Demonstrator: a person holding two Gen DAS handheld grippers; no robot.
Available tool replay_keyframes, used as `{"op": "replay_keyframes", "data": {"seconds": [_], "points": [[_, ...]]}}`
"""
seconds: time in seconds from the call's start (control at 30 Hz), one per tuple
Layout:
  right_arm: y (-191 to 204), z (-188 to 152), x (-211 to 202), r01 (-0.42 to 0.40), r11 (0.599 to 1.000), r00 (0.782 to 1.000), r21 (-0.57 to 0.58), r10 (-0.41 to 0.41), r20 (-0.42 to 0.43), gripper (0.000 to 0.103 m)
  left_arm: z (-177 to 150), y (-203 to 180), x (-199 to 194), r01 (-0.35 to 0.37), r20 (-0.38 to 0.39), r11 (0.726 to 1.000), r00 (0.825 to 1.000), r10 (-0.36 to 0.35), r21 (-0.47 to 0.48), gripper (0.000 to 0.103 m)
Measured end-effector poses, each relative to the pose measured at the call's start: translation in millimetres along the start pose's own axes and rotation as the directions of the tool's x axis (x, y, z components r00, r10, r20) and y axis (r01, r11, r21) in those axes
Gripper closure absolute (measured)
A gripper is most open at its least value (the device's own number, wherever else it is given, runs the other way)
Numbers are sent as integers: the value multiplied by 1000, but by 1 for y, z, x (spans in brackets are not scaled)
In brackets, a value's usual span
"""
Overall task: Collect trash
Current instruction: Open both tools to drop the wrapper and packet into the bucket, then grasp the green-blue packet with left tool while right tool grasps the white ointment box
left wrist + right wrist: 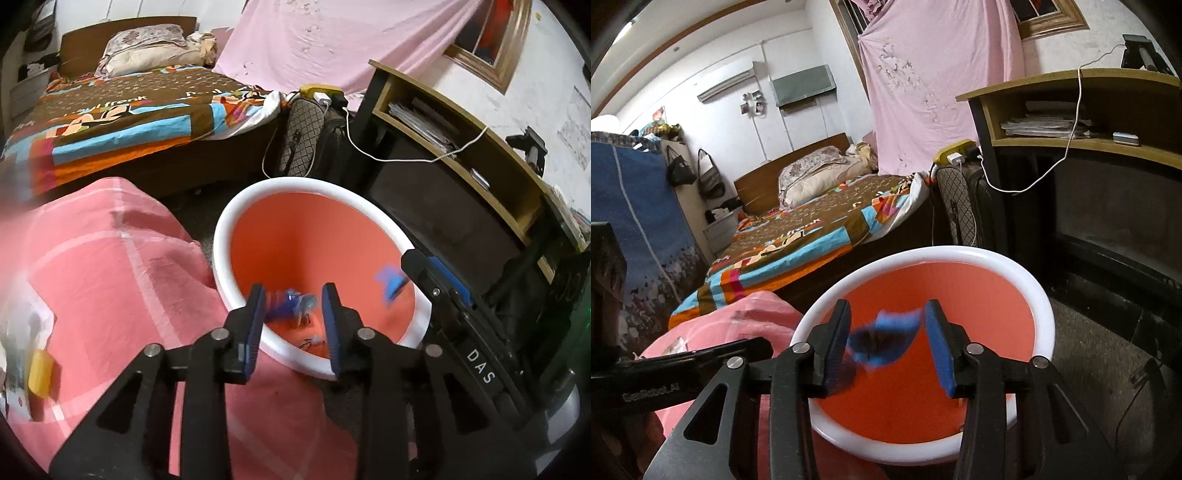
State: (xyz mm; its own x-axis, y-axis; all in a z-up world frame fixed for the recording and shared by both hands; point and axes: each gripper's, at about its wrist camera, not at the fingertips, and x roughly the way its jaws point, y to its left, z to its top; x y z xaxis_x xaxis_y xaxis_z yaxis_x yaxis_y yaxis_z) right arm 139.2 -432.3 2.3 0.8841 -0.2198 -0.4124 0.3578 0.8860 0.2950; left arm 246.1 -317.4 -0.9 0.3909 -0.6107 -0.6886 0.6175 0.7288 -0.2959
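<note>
While both grippers are hovering over the orange bin, the right gripper is gaping wide, with a blurred blue wrapper showing loose between its fingers. The left gripper is also standing open, gripping nothing; more trash is lying on the bin's bottom.

Both grippers are showing black angular linkage arms with triangular cut-outs and round silver pivot screws. The left gripper and right gripper are wearing ribbed blue pads on their fingers. White lettering reading "DAS" is showing on one black body.
</note>
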Motion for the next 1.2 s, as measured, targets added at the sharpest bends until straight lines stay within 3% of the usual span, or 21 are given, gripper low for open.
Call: {"op": "replay_keyframes", "data": {"seconds": [0.3, 0.53, 0.67, 0.77, 0.87, 0.93, 1.0, 1.1, 1.2], "points": [[19, 5, -13, -39, 999, 996, -26, 41, 82, 56, -6, 19, -46, -69, 149, 997, 986, 74, -42, 81], [52, 8, -35, -84, 991, 976, -107, 104, 192, 47, -22, 41, -100, -178, 303, 980, 932, 197, -89, 61], [76, 9, -51, -123, 979, 951, -162, 163, 261, 30, -36, 55, -135, -258, 390, 958, 876, 285, -122, 49], [94, 9, -63, -145, 970, 931, -197, 201, 305, 24, -46, 62, -156, -314, 435, 937, 830, 348, -151, 40], [111, 8, -74, -171, 961, 908, -218, 239, 344, 13, -60, 72, -180, -365, 483, 910, 771, 414, -197, 29], [121, 6, -80, -183, 953, 893, -240, 263, 364, 3, -72, 82, -197, -393, 514, 888, 725, 459, -239, 16], [132, 2, -86, -190, 943, 874, -273, 289, 390, 0, -83, 91, -214, -417, 546, 862, 668, 505, -288, 16], [149, -3, -90, -215, 922, 851, -321, 338, 402, 0, -96, 107, -236, -444, 572, 832, 606, 553, -334, 16], [163, -6, -89, -248, 904, 837, -349, 381, 392, 0, -103, 121, -247, -461, 578, 805, 563, 591, -373, 16]]}}
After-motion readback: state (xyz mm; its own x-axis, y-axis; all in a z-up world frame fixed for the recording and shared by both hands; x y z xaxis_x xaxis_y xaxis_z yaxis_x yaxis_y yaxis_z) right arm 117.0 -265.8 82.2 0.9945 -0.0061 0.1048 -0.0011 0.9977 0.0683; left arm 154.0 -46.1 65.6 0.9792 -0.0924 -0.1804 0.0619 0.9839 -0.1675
